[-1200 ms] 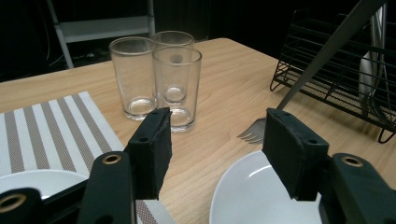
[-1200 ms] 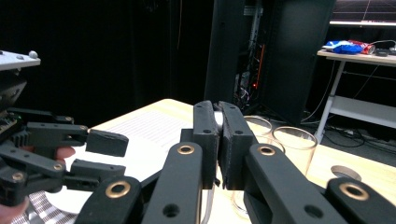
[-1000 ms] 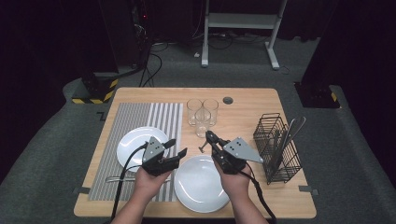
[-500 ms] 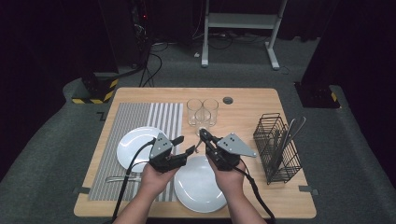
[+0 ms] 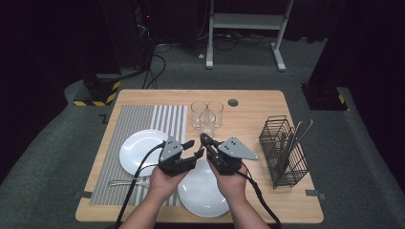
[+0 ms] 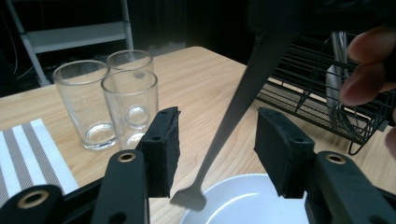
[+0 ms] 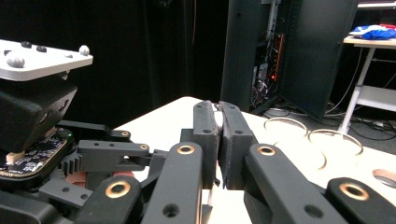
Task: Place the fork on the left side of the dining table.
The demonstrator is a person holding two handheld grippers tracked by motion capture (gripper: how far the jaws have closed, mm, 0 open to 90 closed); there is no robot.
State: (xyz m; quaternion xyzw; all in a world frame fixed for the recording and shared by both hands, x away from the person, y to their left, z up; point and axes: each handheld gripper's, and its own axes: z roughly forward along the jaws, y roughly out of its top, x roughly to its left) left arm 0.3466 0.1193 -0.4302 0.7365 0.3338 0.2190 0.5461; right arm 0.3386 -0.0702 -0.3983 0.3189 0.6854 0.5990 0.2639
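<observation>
Both arms are showing bare, with no sleeves. The left gripper (image 5: 195,148) and the right gripper (image 5: 204,139) are looking black and blocky, with brass-ringed screw holes. Grey three-cornered plates are sitting on top, and black cables are trailing toward the bottom of the frame.

the top of the utensil (image 6: 233,112) goes up into a dark blur at the top edge of the left gripper view, so what holds it is hard to see. in the high view the near plate (image 5: 203,193) is partly hidden under both hands. the things in the black rack (image 5: 282,152) are too small to tell.
</observation>
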